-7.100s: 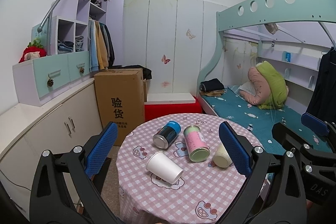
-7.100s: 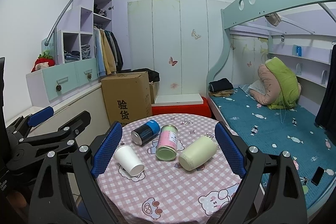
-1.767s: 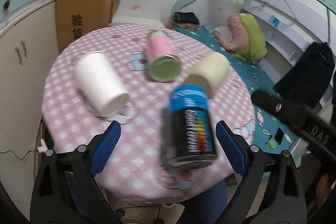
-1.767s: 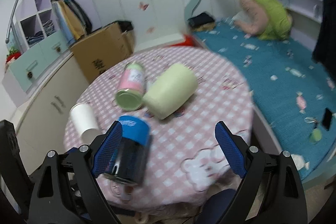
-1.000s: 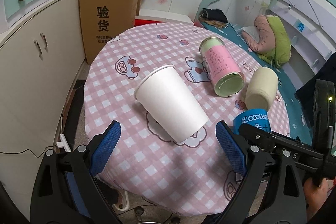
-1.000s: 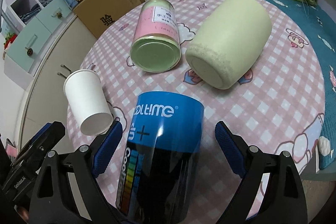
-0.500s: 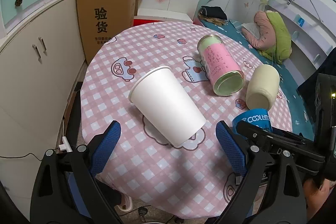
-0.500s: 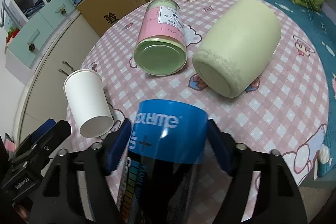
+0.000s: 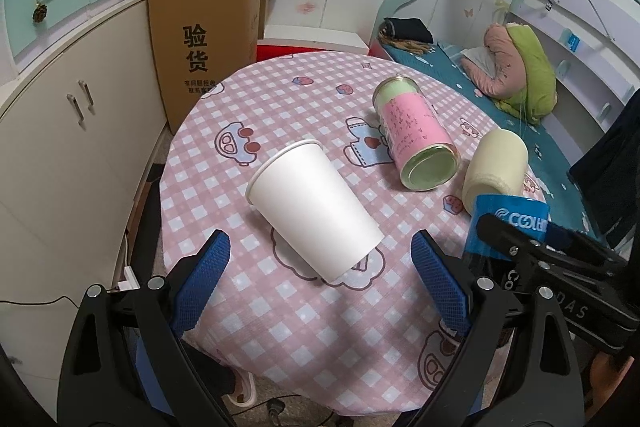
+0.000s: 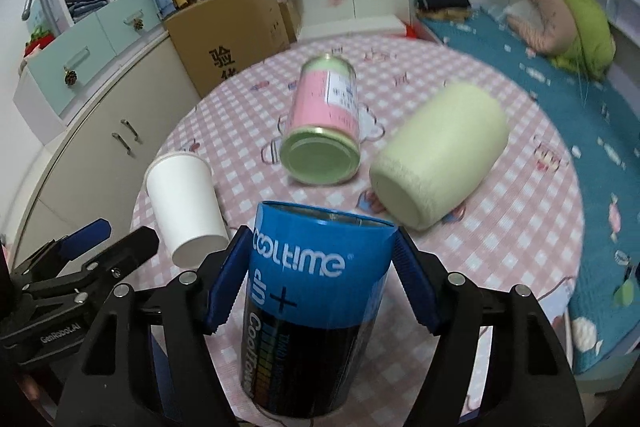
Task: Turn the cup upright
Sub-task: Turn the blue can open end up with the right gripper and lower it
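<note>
Child's bedroom, bunk bed at right of frame, cupboards at left; round table under pink checked cloth with cartoon prints. Blue-and-black cup stands near upright at lower centre of the right wrist view, blue band and open rim on top, at the near edge of the table; whether its base rests on the cloth cannot be told. Right gripper is closed on it, blue pads pressed to both sides of the blue band. Writing on band: "COOLTIME", a "+" beneath; smaller vertical print unreadable. White paper cup lies on its side at centre of the left wrist view, straight ahead of the left gripper, long axis running diagonally, mouth toward upper left, base toward the gripper. Left gripper wide open, holding nothing; judged the nearer one for that cup. Beyond: pink-labelled can and pale cream cup, both lying down. Cardboard box behind, printed "验货".
</note>
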Demonstrator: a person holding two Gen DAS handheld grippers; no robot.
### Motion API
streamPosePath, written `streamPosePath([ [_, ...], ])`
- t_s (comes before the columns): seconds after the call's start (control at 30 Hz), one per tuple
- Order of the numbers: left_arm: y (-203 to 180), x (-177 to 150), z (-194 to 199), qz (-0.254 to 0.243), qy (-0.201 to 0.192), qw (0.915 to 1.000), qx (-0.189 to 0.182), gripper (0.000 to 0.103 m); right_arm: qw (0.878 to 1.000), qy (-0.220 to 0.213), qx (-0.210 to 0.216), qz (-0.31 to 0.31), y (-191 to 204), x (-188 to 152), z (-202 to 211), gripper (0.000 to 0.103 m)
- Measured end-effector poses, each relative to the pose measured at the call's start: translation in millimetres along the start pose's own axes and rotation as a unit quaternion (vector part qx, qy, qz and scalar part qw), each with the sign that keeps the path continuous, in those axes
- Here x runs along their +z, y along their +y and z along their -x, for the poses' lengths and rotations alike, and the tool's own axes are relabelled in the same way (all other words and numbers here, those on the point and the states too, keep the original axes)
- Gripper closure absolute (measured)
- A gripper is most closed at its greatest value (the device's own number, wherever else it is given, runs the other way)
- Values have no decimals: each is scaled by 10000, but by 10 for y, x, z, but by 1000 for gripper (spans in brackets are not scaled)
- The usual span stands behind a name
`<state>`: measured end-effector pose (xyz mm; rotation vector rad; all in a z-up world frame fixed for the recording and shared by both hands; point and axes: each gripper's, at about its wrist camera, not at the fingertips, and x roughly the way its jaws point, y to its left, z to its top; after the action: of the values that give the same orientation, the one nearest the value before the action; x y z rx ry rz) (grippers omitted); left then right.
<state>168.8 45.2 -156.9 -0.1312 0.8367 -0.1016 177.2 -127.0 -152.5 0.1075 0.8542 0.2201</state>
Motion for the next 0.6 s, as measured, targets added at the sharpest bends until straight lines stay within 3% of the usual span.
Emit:
streamPosePath([
  [0.3, 6, 2, 59, 39, -59, 10000, 40, 11, 9982, -405, -251, 356, 143, 30, 129, 37],
  [0.6, 21, -7, 112, 6, -39, 10000, 82, 11, 9975, -457, -234, 482, 172, -35, 169, 37],
])
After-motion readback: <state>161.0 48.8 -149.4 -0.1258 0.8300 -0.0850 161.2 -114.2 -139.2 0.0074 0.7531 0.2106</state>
